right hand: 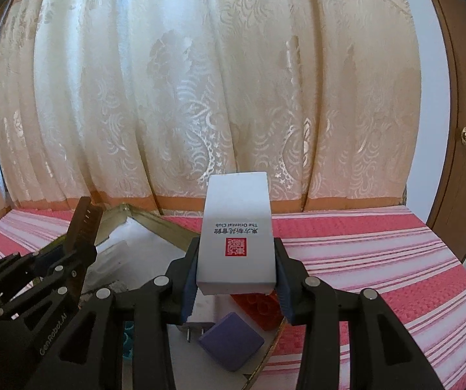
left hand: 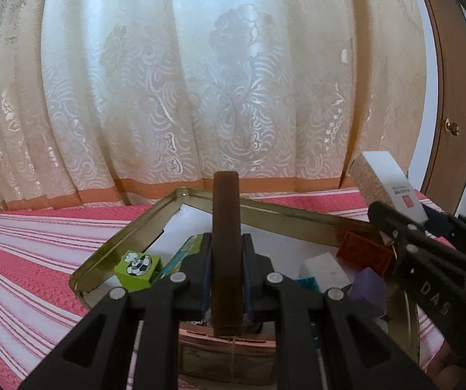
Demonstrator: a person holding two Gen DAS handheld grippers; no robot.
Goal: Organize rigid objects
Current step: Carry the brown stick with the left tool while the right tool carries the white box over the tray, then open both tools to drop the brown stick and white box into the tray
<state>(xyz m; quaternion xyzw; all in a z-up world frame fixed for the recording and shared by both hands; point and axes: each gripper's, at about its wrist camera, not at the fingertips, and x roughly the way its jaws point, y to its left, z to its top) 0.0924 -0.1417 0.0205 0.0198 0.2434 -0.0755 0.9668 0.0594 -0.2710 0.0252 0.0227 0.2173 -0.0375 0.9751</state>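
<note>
Both tongs are loaded above the shallow gold-coloured metal tray [left hand: 298, 216], which lies on a bench covered with a red-and-white striped cloth [left hand: 31, 250], near the cloth's far edge under the cream patterned curtain [left hand: 200, 81]. The left tongs [left hand: 225, 253] are pinched fully together on a thin dark-brown flat bar [left hand: 225, 221] held on edge and upright. The right tongs [right hand: 236, 269] are part-way closed on a white rectangular cardboard box with a red seal mark [right hand: 234, 237], pads pressing its two long sides.

To place these well, I would lower each piece over a bare stretch of the tray's white floor, not onto the pieces already lying there, and keep the two tongs apart, since they hang close over the same tray. The bar should tip flat before release; on edge it would likely topple. The box wants to go down level, long side along a tray wall.

Inside the tray: a green cube printed with a football [left hand: 138, 266] near the left wall, a red studded plastic brick [left hand: 364, 255] against the right wall, a purple rounded block [right hand: 231, 341], a white plug adapter with metal prongs [right hand: 200, 315], and a teal piece [left hand: 309, 284] partly hidden. What lies under the left tongs is unclear.
</note>
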